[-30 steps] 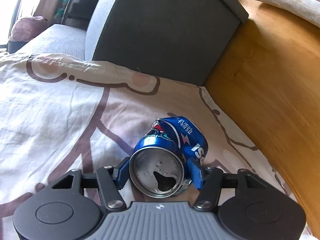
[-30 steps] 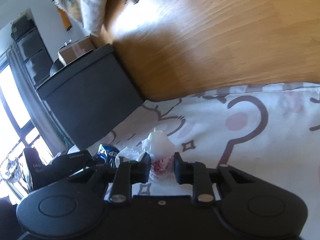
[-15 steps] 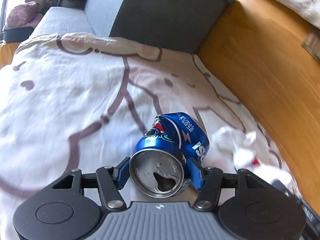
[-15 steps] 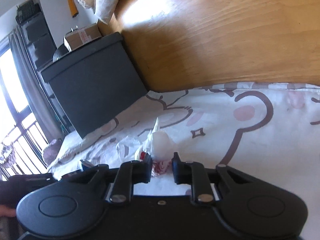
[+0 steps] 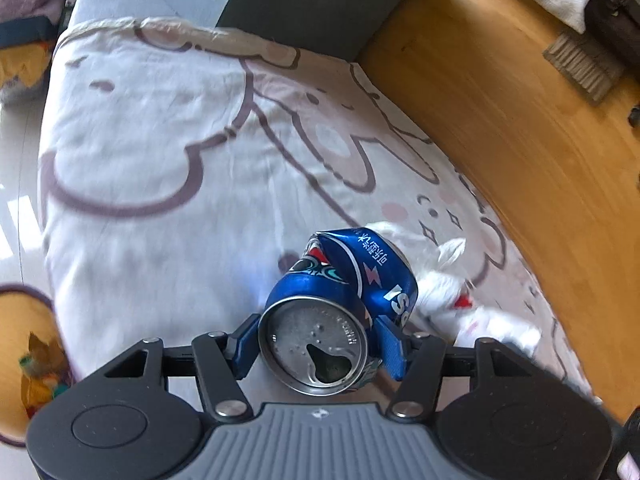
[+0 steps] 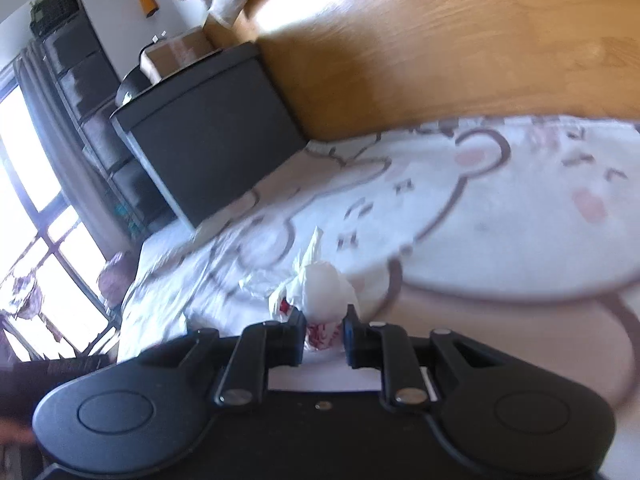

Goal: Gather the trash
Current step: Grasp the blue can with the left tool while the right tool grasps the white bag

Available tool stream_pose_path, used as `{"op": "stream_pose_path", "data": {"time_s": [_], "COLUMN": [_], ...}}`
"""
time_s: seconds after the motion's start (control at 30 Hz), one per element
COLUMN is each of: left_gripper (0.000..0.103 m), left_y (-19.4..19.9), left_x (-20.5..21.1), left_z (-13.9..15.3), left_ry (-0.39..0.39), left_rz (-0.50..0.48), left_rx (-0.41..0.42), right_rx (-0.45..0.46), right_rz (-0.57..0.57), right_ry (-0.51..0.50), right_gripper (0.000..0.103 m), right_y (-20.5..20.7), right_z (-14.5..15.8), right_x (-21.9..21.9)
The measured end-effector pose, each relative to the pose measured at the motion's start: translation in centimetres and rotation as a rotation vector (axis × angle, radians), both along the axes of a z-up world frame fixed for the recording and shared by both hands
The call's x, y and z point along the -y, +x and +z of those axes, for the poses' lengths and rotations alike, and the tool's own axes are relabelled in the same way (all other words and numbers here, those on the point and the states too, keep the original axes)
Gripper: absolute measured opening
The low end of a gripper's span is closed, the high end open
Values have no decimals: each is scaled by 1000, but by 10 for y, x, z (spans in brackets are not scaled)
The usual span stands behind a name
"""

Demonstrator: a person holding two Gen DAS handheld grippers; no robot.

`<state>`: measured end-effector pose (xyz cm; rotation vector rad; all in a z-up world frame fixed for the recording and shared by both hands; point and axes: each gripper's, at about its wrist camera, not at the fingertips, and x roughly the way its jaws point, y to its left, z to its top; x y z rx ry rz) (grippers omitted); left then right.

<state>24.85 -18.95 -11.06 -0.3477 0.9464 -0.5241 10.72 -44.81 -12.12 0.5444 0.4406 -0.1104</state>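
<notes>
While clamped on a crushed blue soda can [image 5: 344, 280], left gripper [image 5: 316, 346] now well away from the dark grey storage box [image 5: 320, 0] that filled the view a second ago; more of the white cartoon-print blanket [image 5: 160, 140] spread out ahead, plus a strip of pale floor at the left edge. Blue pads tight against both sides of the can just behind its silver top, pull-tab opening facing the camera, dented body pointing away and clear of the blanket. Same grip as a second ago, no slip. On the other side, right gripper [image 6: 323, 334] nearly closed, narrower than a second ago, pinching a crumpled white wrapper with red print [image 6: 320, 300]; upper part of the wrapper bulging above the fingertips, red-printed part squeezed between them, loose plastic tails trailing off toward the left. From the left wrist view, same white wrapper visible just right of and behind the can, close beside it. Blanket and wooden floor [image 6: 440, 40] blurred in both views, and the box further off in the right view than before, so both hands judged to be carrying their pieces away from the pick-up spot. Picking up looks finished for these two items; carrying to a bin probably next. No bin or bag in either view, so drop-off place unknown.
</notes>
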Motion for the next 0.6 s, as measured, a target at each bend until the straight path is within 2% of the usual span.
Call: {"op": "stream_pose_path", "data": {"time_s": [0.1, 0.17, 0.23, 0.27, 0.33, 0.4, 0.47, 0.6], "left_gripper": [61, 61, 61, 61, 61, 61, 61, 61], "left_y": [-14, -21, -27, -28, -28, -28, -27, -24], "left_x": [-7, -11, -14, -15, -15, -14, -13, -14], "left_z": [0, 0, -1, -2, -2, -3, -2, -3], "left_ry": [-18, -27, -37, -41, -45, -45, -44, -53], "left_rz": [-28, -37, -39, -38, -33, -31, -34, -24], "left_rx": [-29, -45, -52, -51, -51, -52, -52, -63], "right_rx": [-35, -66, -96, -99, -75, -62, -70, -139], "right_rz": [42, 79, 98, 102, 105, 120, 151, 207], "right_ry": [-9, -21, -46, -66, -117, -152, -169, -119], "right_gripper": [20, 25, 36, 46, 59, 66, 67, 67], "right_y": [-34, -52, -61, -63, -64, -57, -42, -8], "right_z": [4, 8, 12, 15, 25, 30, 31, 19], "right_x": [-14, -21, -24, -25, -22, -18, -12, -2]}}
